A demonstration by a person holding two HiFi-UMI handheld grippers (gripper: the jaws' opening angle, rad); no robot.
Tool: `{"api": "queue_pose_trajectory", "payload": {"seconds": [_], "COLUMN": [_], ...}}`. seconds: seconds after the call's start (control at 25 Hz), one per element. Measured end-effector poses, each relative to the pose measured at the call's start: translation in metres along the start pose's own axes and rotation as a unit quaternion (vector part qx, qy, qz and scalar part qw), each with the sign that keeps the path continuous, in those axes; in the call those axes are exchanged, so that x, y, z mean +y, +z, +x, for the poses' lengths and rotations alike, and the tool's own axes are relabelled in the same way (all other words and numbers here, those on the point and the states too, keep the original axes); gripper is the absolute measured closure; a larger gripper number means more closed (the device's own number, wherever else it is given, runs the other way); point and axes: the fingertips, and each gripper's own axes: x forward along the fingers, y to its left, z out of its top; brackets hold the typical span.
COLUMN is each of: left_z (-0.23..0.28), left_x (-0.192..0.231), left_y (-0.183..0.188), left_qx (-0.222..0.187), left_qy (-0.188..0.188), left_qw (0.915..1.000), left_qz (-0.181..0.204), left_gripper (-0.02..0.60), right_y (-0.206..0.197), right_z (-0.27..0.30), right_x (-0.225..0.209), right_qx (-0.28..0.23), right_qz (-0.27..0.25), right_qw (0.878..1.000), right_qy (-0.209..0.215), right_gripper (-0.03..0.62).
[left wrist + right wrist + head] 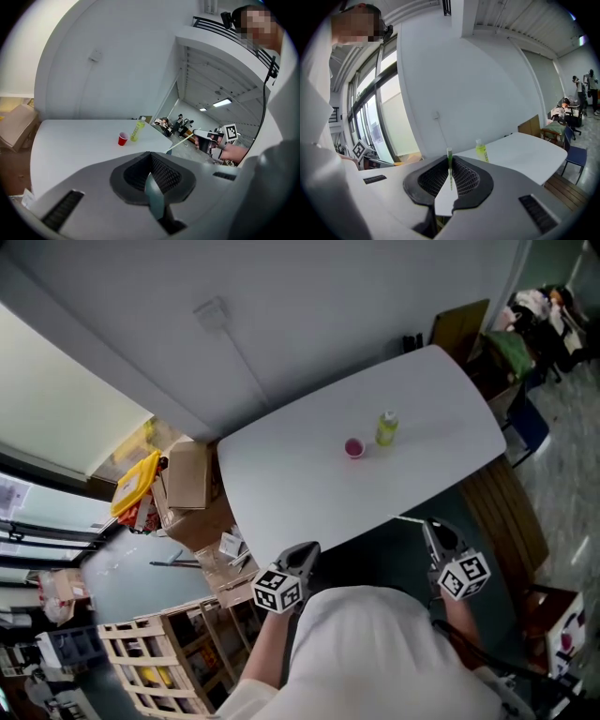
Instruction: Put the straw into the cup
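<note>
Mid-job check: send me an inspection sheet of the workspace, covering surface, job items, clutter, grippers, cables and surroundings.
Surface: white table, holding only a cup and a bottle.
Job's things: red cup upright on the table; straw in the right gripper, not yet at the cup.
Clutter: yellow-green bottle upright beside the cup, apart from it.
Grippers: left gripper shut, nothing between its jaws; right gripper shut on the straw; both off the table's near edge.
Cables: one thin line down the wall from a wall box; none on the table.
Surroundings: cardboard boxes and wooden crate at left; bench at right.
</note>
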Motion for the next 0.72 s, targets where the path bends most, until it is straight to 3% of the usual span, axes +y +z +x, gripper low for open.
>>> {"api": "queue_pose_trajectory", "payload": {"seconds": [0.72], "left_z": [0.043], "left_x": [0.063], "left_y": [0.028], "left_qx": [0.037], "left_qy": [-0.041], "left_qw": [0.9984], "left_qz": [-0.017], "left_gripper": [0.58], "right_y": [0.022], "right_z": [0.092], "right_x": [-0.023], "right_qx": [0.048], "right_qz": [-0.023], "right_qw": [0.998], "right_qy": [-0.03], "right_gripper": [0.545]}}
